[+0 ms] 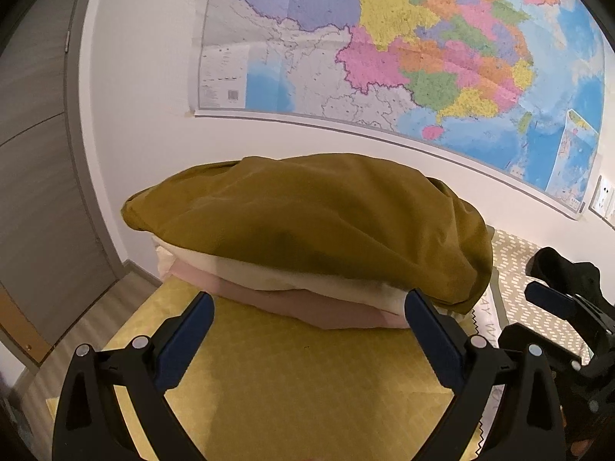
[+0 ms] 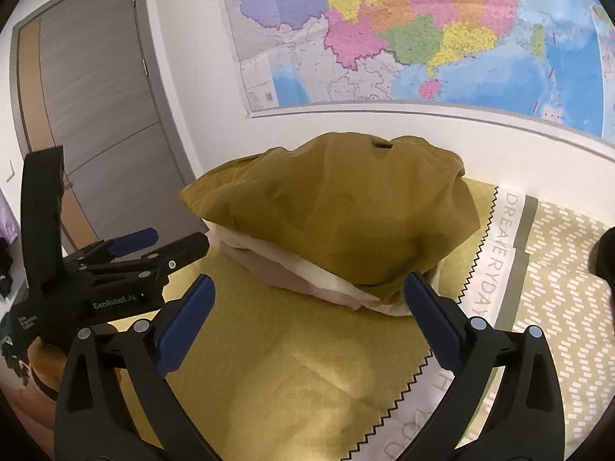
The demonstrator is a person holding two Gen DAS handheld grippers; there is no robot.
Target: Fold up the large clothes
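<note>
Blue-padded left gripper point(image 1: 309, 303) spread empty, right gripper point(image 2: 309, 288) alike, facing olive garment point(image 1: 315, 223)

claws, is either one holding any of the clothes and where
Nothing is held. The left claw and right claw are both open, short of the olive garment.

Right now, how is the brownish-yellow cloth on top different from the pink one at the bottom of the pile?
The olive cloth lies on top of the pile, while the pink cloth sits at the bottom, under a cream layer. The olive cloth is dark, puffy and spreads past the pile's edges; the pink cloth is pale, flatter and mostly hidden, with only its edge showing. Both are folded and rest in one stack on the yellow sheet.
</note>
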